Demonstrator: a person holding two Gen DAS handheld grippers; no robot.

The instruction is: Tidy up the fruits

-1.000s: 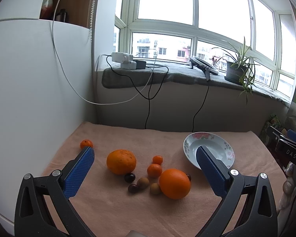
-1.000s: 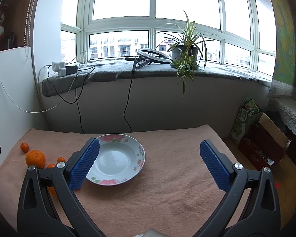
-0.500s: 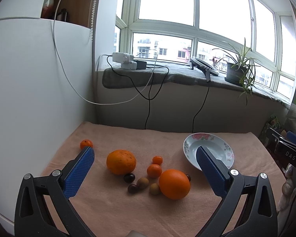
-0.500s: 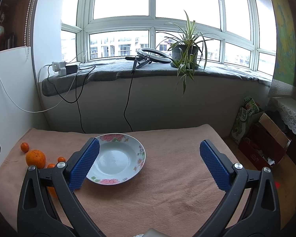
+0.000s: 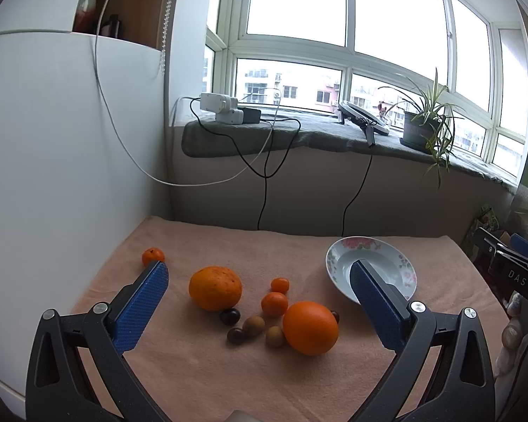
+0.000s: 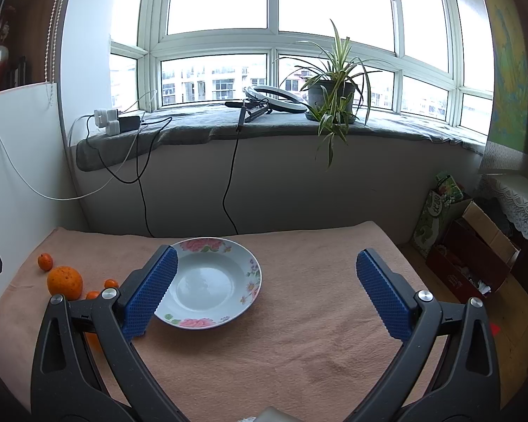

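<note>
My left tongs [image 5: 258, 283] hang spread wide above the pink-covered tabletop [image 5: 207, 369], nothing between the blue pads [image 5: 142, 307]. Through the left wrist camera, the fruit sits in the lower middle of the frame: one big orange [image 5: 215, 287] left of centre, a second big orange [image 5: 310, 327] lower and to the right. Between them lie two small tangerines [image 5: 274, 303], one behind the other, and below those a loose cluster of dark and tan little round fruits [image 5: 253, 326], some touching each other. A lone small tangerine [image 5: 153, 256] rests farther left, just beyond my left pad's tip. The flowered plate [image 5: 387, 263] is at the right of the frame, partly hidden by the right-hand pad, apart from the fruit.

My right tongs [image 6: 265, 283] are equally spread and hold nothing. In that view the plate [image 6: 228, 249] lies empty at centre, its left edge behind one pad. Fruit shows at the left edge: a big orange [image 6: 64, 282] with small tangerines around it. A potted plant [image 6: 331, 98] stands on the windowsill at upper right.
</note>
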